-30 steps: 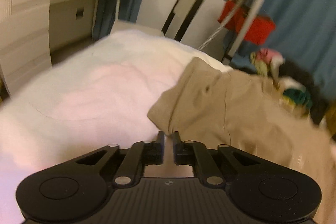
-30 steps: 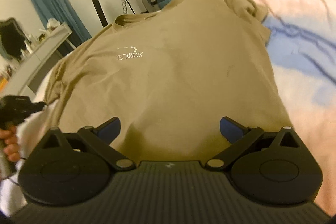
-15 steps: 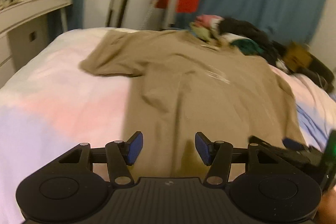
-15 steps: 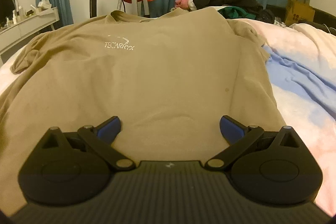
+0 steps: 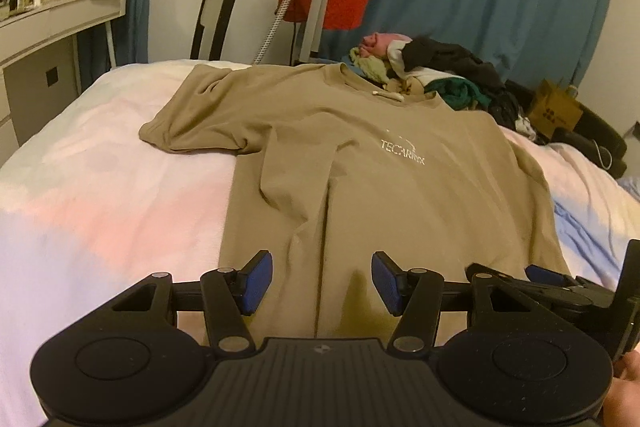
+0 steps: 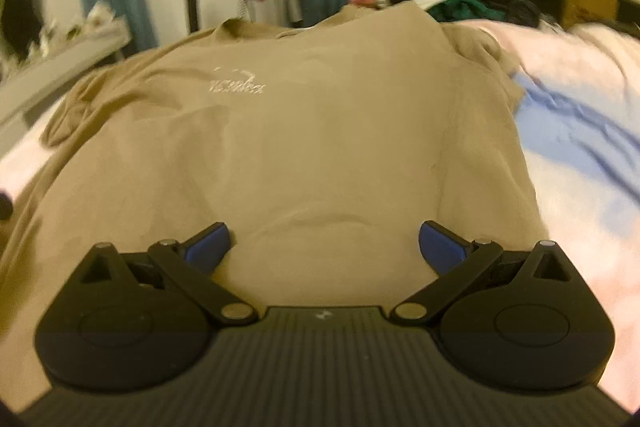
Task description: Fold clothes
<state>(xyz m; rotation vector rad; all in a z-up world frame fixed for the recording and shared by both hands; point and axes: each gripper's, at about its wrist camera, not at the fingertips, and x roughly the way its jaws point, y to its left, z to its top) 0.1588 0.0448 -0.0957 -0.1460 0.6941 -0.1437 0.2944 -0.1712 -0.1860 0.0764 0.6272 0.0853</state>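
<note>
The tan T-shirt (image 5: 400,187) carried small white chest lettering that read "TECARRYX" in the left wrist view — in the right wrist view the same print was too blurred to read. It lay spread front-up on the bed (image 5: 100,195), whose cover was pale pink and white with blue patches, its collar toward the far end and its hem toward the cameras. One sleeve stretched out flat to the left, and a long lengthwise crease ran down the body from the chest toward the hem. The left gripper (image 5: 322,283) stood partly open, its jaws having just been opening; the shirt's near hem showed in the gap between the blue pads (image 5: 258,281), but nothing was pinched. The crease ended roughly between them. The right gripper (image 6: 324,247) was spread wide over the shirt's lower middle, with cloth visible between its fingers and no fold caught. In the left wrist view the right gripper (image 5: 552,279) appeared just beside the shirt's right hem corner. Beyond the collar sat a pile of clothes (image 5: 432,67) — pink, black, green — and a cardboard box (image 5: 554,109) whose markings were too small to read.
</note>
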